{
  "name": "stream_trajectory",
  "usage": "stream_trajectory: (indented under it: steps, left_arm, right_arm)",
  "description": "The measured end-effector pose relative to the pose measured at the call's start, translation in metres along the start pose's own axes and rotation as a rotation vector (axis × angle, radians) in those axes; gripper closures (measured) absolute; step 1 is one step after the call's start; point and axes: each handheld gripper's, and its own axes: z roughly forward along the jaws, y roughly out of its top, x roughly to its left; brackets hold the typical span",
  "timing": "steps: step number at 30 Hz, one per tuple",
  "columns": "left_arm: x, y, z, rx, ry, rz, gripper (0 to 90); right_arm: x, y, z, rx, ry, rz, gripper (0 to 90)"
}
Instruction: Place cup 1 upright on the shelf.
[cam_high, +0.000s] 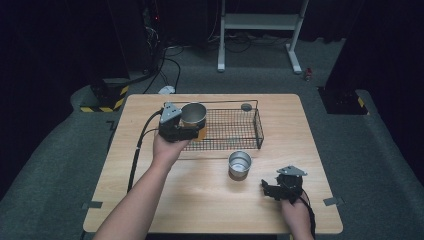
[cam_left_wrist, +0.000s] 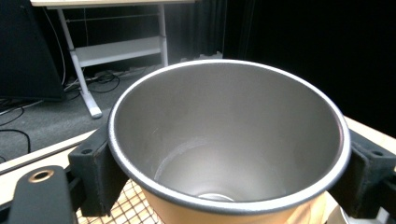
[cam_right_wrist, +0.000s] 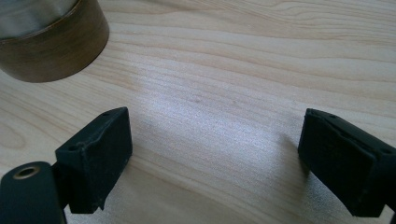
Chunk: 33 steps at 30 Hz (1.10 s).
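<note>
Clearly the left gripper (cam_high: 186, 131) is clamped on the orange cup (cam_high: 194, 120) so it can be carried upright: both black pads press its sides just under the rim, holding it over the near-left corner of the wire basket (cam_high: 250, 142). Its inside is dull brushed metal, empty, with a bright rolled lip. Further right a second metal cup (cam_high: 239, 165) stands on the wooden table (cam_high: 200, 200), apart from the basket. Beyond that, the right gripper (cam_high: 270, 189) rests low with its jaws spread wide, holding nothing, probably waiting its turn.

cup (cam_high: 193, 119) | steel inside, orange outside | upright | above wire basket (cam_high: 235, 131)
</note>
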Motion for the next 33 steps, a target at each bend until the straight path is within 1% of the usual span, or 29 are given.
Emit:
stream_trajectory:
  steps: [4, 5, 16, 19, 23, 27, 33]
  left_arm:
    - [0.003, -0.001, 0.007, 0.022, 0.011, 0.003, 13.8]
    - [0.003, -0.001, 0.009, 0.023, 0.012, -0.002, 13.8]
    - [0.007, -0.002, 0.025, 0.03, 0.028, 0.006, 13.7]
    - [0.008, -0.003, 0.03, 0.026, 0.032, 0.003, 13.8]
    - [0.01, -0.006, 0.035, 0.035, 0.036, -0.005, 13.7]
    - [0.012, -0.009, 0.04, 0.047, 0.039, 0.0, 13.7]
    - [0.014, -0.013, 0.046, 0.045, 0.048, -0.009, 13.7]
  right_arm:
    - [0.0, 0.0, 0.0, 0.0, 0.0, -0.001, 10.0]
    - [0.0, 0.0, 0.0, -0.001, 0.0, -0.001, 10.0]
    - [0.0, 0.0, 0.0, -0.001, 0.0, 0.001, 10.0]
    - [0.0, 0.0, 0.0, -0.001, 0.0, 0.001, 10.0]
    - [0.0, 0.0, 0.0, -0.001, 0.0, -0.001, 10.0]
    - [0.0, 0.0, 0.0, -0.001, 0.0, -0.001, 10.0]
    - [0.0, 0.0, 0.0, -0.001, 0.0, -0.001, 10.0]
